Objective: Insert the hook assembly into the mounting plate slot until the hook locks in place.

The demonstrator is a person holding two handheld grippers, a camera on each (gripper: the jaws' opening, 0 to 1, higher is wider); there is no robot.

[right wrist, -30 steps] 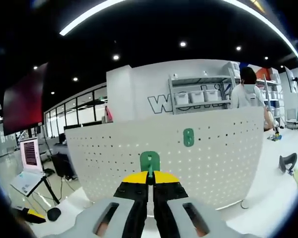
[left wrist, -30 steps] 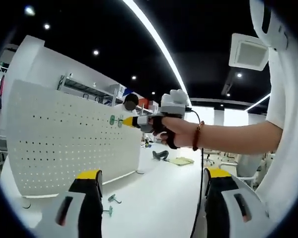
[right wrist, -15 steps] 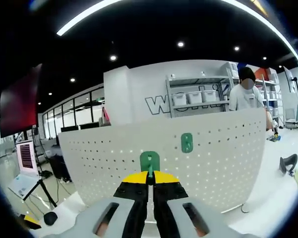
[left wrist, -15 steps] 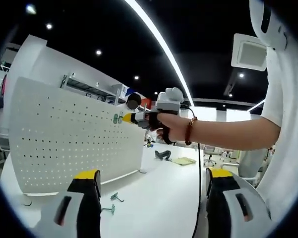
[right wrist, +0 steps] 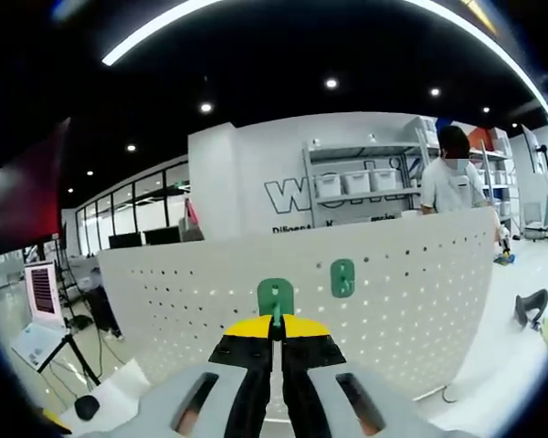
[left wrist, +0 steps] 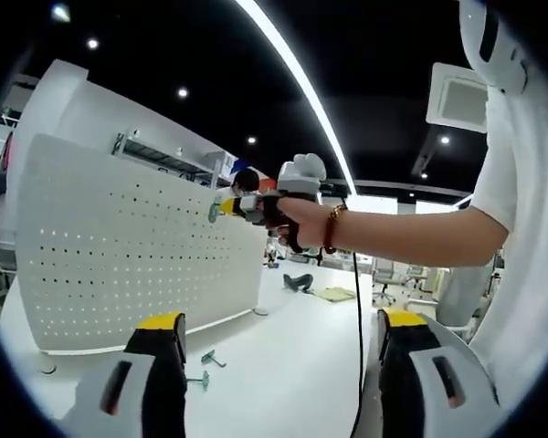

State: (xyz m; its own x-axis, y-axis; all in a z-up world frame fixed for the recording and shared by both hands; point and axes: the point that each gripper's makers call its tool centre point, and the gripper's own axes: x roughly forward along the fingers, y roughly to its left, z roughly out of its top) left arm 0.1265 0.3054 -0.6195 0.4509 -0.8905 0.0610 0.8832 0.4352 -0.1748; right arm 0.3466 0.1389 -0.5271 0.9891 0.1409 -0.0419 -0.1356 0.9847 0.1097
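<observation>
In the right gripper view my right gripper [right wrist: 275,325] is shut on a green hook assembly [right wrist: 275,296], held upright close in front of the white perforated mounting plate [right wrist: 420,301]. A second green hook [right wrist: 343,277] hangs on the plate to the upper right. In the left gripper view the right gripper [left wrist: 236,208], held in a person's hand, touches the plate [left wrist: 119,265] near its top right, beside the mounted green hook [left wrist: 214,213]. My left gripper [left wrist: 274,379] stands open low over the white table [left wrist: 292,365], holding nothing.
Two loose hooks [left wrist: 204,365] lie on the table at the plate's foot. A cable [left wrist: 358,338] hangs from the right gripper. A person [right wrist: 452,182] stands behind the plate by shelving. A dark object [left wrist: 299,282] lies farther along the table.
The right gripper with its green hook has moved up and closer to the plate, toward its top edge near the mounted hook. The left gripper has stayed open and nearly still.
</observation>
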